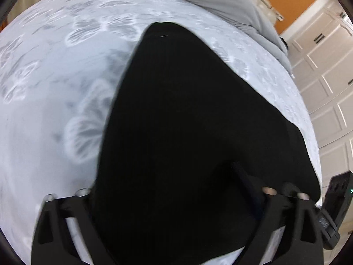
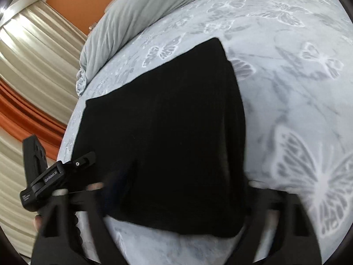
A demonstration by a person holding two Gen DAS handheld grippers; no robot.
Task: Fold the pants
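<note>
- Pants (image 2: 167,132) — black, already folded into a compact block, lying flat on the butterfly-print bedspread (image 2: 297,88).
- Long axis: runs straight away from both grippers toward the grey duvet (image 2: 136,11).
- Left gripper (image 1: 176,190): fingers spread wide, straddling the near edge, gripping nothing.
- Right gripper (image 2: 176,190): likewise spread; blurred — equally near.
</note>
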